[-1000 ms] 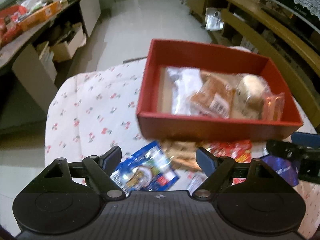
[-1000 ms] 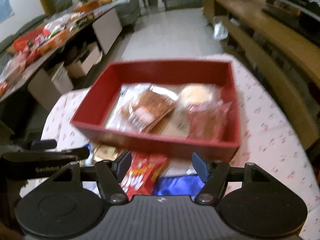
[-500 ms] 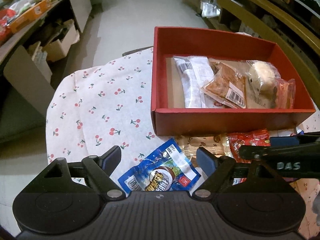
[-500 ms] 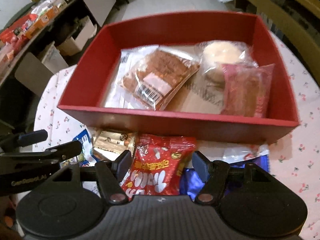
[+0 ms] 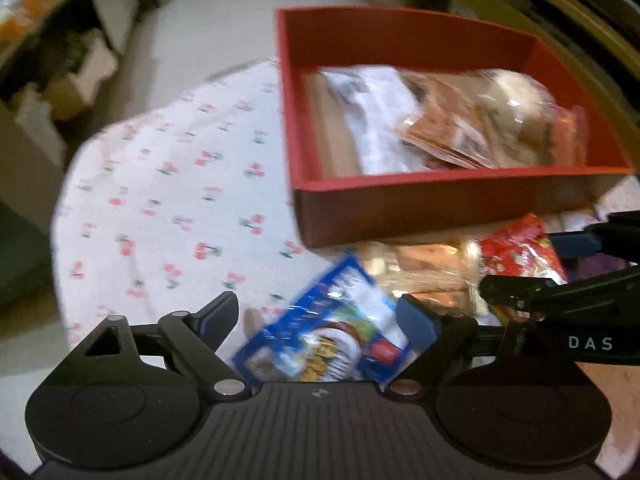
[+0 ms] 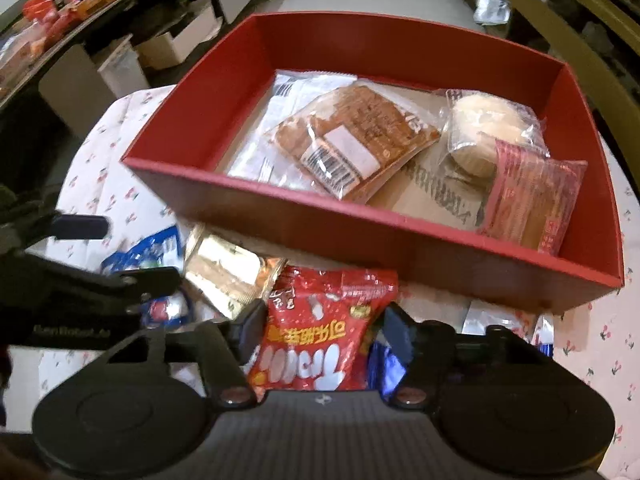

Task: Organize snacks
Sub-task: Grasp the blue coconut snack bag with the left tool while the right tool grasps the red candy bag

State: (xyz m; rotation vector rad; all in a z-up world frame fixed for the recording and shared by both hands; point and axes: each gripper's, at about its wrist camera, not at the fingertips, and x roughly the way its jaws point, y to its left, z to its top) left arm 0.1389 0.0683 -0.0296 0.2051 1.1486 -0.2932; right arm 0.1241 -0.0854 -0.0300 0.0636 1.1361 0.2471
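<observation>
A red box (image 5: 440,204) (image 6: 280,216) on the cherry-print tablecloth (image 5: 168,184) holds several wrapped snacks. Loose snacks lie in front of it: a blue packet (image 5: 328,340) (image 6: 156,252), a gold packet (image 5: 424,268) (image 6: 228,268) and a red bag (image 6: 320,332) (image 5: 520,252). My left gripper (image 5: 320,320) is open, with the blue packet between its fingers. My right gripper (image 6: 320,326) is open and straddles the red bag. Each gripper shows at the edge of the other's view, the right one (image 5: 560,280) and the left one (image 6: 100,264).
A dark blue packet (image 6: 384,368) and a silvery wrapper (image 6: 492,316) lie at the right, by the box's near wall. The round table's edge (image 5: 60,216) curves at the left. Shelves with boxes stand at the far left (image 6: 80,8), a wooden bench at the right (image 6: 580,4).
Both grippers have come lower and closer to the loose snacks. The blue packet now lies between the left fingers, and the red bag fills the gap of the right fingers.
</observation>
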